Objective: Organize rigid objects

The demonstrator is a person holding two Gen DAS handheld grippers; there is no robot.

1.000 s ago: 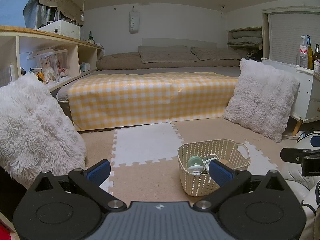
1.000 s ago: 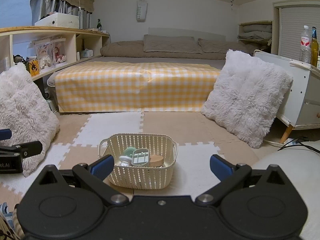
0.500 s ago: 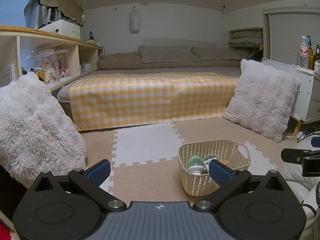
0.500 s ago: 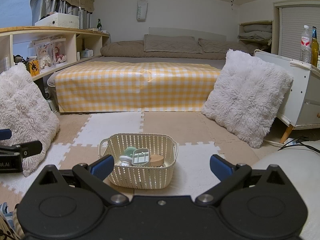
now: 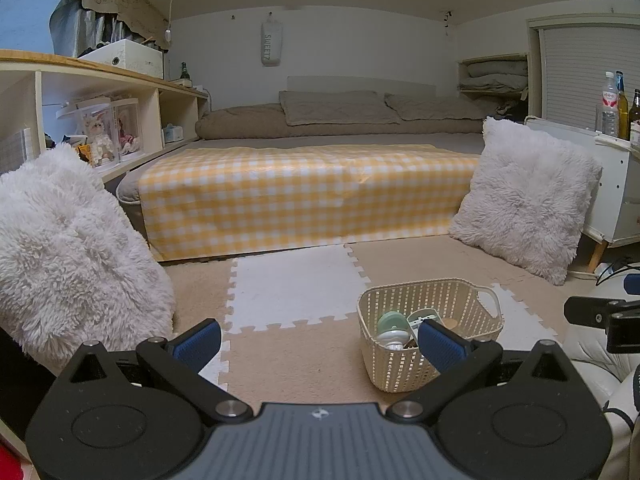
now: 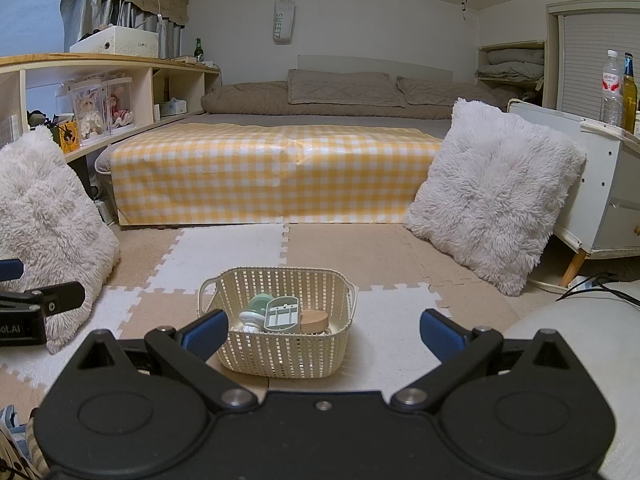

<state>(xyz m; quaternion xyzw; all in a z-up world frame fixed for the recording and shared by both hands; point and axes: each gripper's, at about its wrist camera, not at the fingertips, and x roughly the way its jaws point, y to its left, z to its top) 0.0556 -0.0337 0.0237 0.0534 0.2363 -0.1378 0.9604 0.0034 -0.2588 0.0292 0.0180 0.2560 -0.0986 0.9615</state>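
Left gripper (image 5: pixel 318 338): jaws wide apart, holding nothing, above the floor mat (image 5: pixel 296 292).
Right gripper (image 6: pixel 324 330): jaws wide, empty, facing the basket.
Basket (image 6: pixel 280 354): cream, on the mat's tiled middle, well short of the bed (image 6: pixel 272 172).
Contents: green round piece (image 6: pixel 258 304), grey tray (image 6: pixel 282 314), wooden lid (image 6: pixel 314 320).

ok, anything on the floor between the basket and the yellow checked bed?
Nothing: only bare foam mat tiles between the basket and the bed, clearest in the right wrist view.
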